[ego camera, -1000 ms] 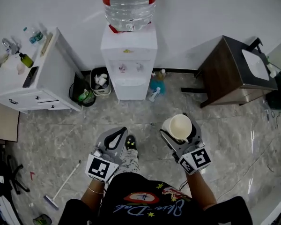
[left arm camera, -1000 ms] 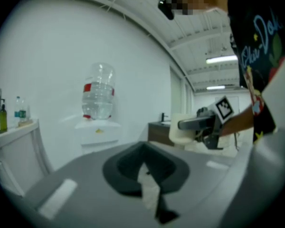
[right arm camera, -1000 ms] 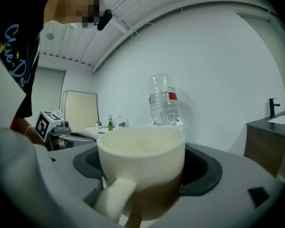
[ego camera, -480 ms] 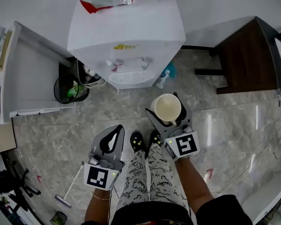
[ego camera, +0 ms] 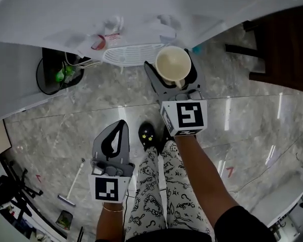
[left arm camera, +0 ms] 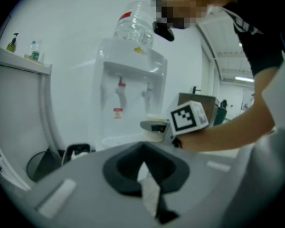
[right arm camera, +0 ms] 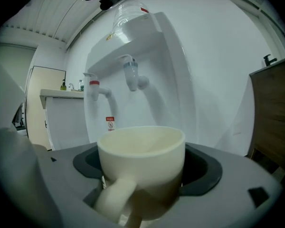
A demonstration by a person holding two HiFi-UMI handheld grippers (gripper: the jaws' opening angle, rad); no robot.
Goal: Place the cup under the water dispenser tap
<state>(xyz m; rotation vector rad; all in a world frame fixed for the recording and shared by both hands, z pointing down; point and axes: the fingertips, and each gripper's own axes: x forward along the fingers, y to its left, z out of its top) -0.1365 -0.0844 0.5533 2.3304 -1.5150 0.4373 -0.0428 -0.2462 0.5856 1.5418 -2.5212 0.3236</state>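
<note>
You brought the cup (ego camera: 173, 64) beside the tray (ego camera: 126, 54), upper centre, right tongs (ego camera: 172, 70) clamped on it upright for the tap (right arm camera: 131, 75); left tongs (ego camera: 120, 127) together.

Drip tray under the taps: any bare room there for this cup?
The drip tray grille looks bare, between the dispenser front and the floor. The cup, shut in the right gripper, hangs off its right end. Left of it a black bin crowds in.

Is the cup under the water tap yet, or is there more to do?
Not yet. Done: the right gripper holds the cup. In hand: it hangs near the drip tray, short of the taps. Left: set it under one and let go.
</note>
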